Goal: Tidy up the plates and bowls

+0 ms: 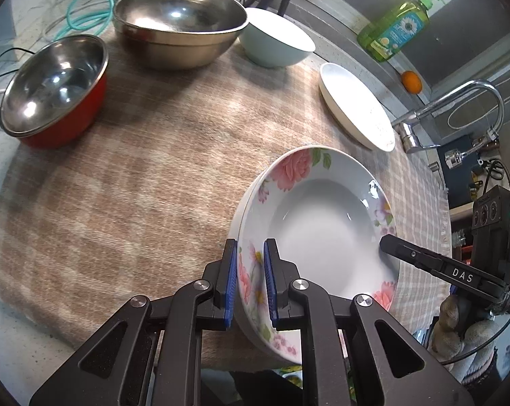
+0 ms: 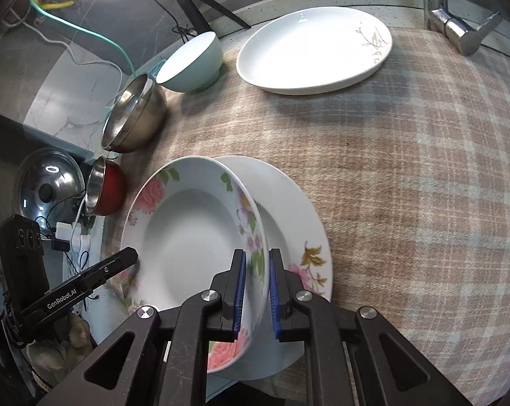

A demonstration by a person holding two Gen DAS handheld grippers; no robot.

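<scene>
**Floral plate gripped at both rims above a second plate**

While a checked beige cloth covers the counter, the dishes sit spread across it. At the far left edge stands the large steel bowl, with the red bowl with a steel lining nearer on its left and the pale blue bowl just beside it on its right. A plain white plate with a small twig print lies towards the tap.

Nearest the cameras, the floral deep plate is tilted and lifted off the cloth. In the right wrist view it overlaps another flower-printed plate that lies flat on the cloth below it.

Clamped on the floral plate's rim on one side is the left gripper, its blue pads nearly together with only the rim between them. Opposite, the right gripper pinches the rim the same way.
</scene>
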